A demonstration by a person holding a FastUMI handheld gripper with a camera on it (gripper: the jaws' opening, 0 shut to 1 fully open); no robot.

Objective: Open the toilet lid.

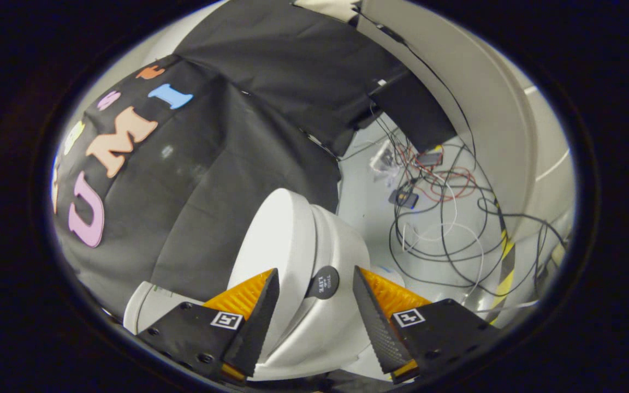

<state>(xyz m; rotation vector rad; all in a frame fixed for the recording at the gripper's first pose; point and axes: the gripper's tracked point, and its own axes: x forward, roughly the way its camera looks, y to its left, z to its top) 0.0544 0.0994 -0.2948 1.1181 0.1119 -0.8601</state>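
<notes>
My gripper [315, 305] stands wide apart with nothing pressed between its fingers; the toilet [325, 327] sits in the gap and just ahead of them. The lid [279, 240] looks already raised: I see it on edge, a pale oval plate standing close to upright just beyond my left finger, with the rest of the bowl curving away toward my right finger. A small dark round tag [322, 282] sits on the toilet between my fingertips. Neither finger seems to be touching the lid, though the left one is very near it and I cannot be sure of contact. So I judge the lifting mostly or wholly done; what may be left is to make certain the lid rests back steady and then draw my gripper clear. Far beyond my right finger, a tangle of cables [445, 218] lies on the floor [363, 174].
</notes>
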